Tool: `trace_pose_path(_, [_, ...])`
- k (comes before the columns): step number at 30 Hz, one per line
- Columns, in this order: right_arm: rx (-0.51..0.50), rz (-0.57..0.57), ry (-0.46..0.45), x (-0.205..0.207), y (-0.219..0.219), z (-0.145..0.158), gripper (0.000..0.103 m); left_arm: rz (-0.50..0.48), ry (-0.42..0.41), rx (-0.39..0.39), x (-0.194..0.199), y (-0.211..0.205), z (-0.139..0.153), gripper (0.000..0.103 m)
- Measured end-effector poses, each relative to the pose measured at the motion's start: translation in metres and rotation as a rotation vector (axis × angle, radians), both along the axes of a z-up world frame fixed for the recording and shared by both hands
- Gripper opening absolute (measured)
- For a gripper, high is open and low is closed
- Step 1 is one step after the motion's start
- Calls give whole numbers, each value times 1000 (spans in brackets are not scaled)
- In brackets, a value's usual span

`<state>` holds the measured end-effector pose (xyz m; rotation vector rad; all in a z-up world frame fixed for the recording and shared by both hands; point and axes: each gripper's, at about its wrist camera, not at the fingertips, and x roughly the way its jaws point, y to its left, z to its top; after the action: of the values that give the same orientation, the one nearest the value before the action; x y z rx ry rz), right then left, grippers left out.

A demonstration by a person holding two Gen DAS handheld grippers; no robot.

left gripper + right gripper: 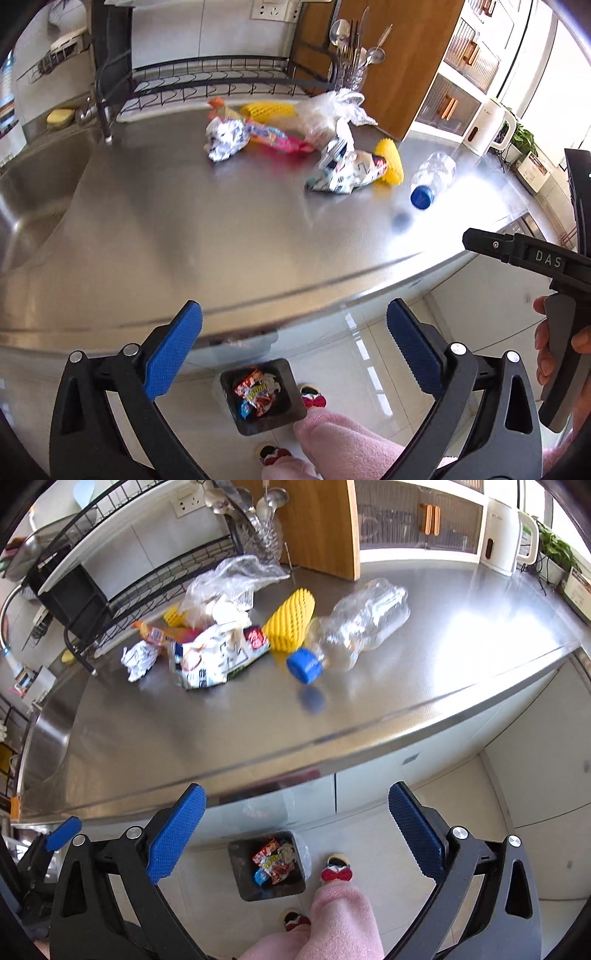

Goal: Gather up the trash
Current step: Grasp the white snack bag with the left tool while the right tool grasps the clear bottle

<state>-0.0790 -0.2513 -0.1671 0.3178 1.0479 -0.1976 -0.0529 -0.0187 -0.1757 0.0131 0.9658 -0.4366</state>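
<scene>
Trash lies on the steel counter: a crumpled foil ball, a pink candy wrapper, a white snack bag, two yellow foam nets, a clear plastic bag and a clear bottle with a blue cap. The same bottle, snack bag and foil ball show in the right wrist view. A dark bin with wrappers stands on the floor below, also in the right wrist view. My left gripper and right gripper are open and empty, held over the counter's front edge above the bin.
A sink is at the left. A black dish rack, a utensil holder and a wooden board stand at the back. A white kettle is at the far right. The person's pink-clad legs are beside the bin.
</scene>
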Motion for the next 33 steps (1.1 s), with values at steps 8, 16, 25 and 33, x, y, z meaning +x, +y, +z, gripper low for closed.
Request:
trace_pose_path(8, [25,-107,1,50,-53,9,100,-52,-57,2,63,-48,17,94])
trace_pose_path(16, [17,-152,27,95,-87,3,100,-77,-54,33,116,-82,11,77])
trace_pose_path(25, [62,-98,112,135,-99,-25,83,-110,26,79,155,-109,-17,53])
trace_pose_path(33, [82,-55,191,150,-104,-53,68,-117,114,86,170,-116,-45,35])
